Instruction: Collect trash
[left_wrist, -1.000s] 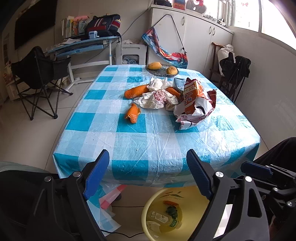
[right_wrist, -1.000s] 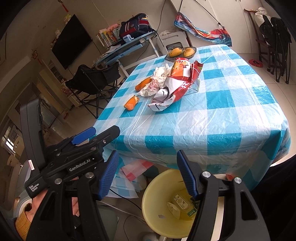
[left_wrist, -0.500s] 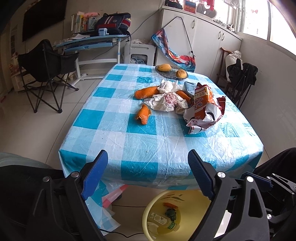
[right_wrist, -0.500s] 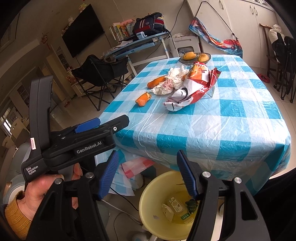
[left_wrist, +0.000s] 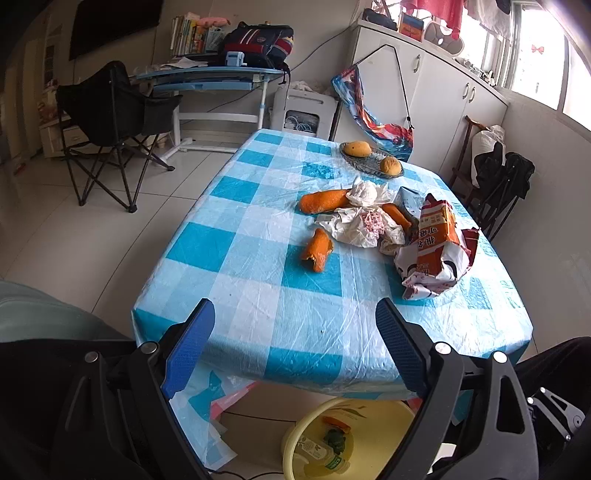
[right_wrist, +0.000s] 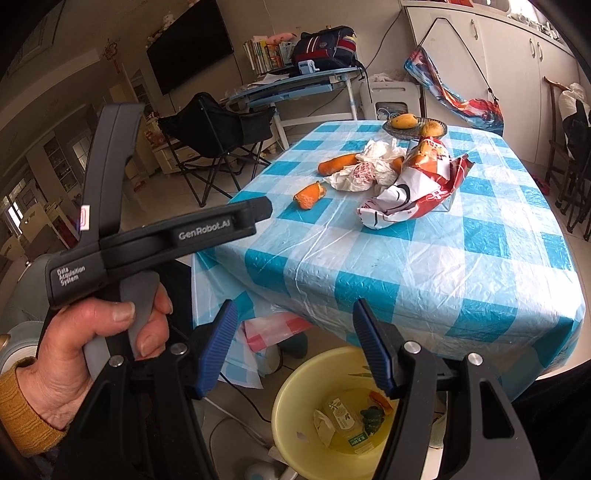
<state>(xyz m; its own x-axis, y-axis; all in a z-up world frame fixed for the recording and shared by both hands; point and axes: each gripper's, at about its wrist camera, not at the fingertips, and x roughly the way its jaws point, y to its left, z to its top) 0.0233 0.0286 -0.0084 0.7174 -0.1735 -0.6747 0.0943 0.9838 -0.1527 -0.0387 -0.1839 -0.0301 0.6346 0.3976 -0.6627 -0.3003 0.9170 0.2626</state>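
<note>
Left claw (left_wrist: 291, 349) spread wide and empty, right claw (right_wrist: 291, 349) half apart and empty too, both hovering short of the near edge of the blue-and-white checked plastic-covered counter (left_wrist: 295, 332). Below, yellow round plastic bin (right_wrist: 295, 402) already holding a bottle and scraps. Still left on top: torn orange peel (left_wrist: 317, 248), crumpled white plastic bag (left_wrist: 360, 227), orange-and-red snack wrapper (left_wrist: 436, 247). Compared with a second ago, both views rolled and shifted sideways; trash unmoved.
</note>
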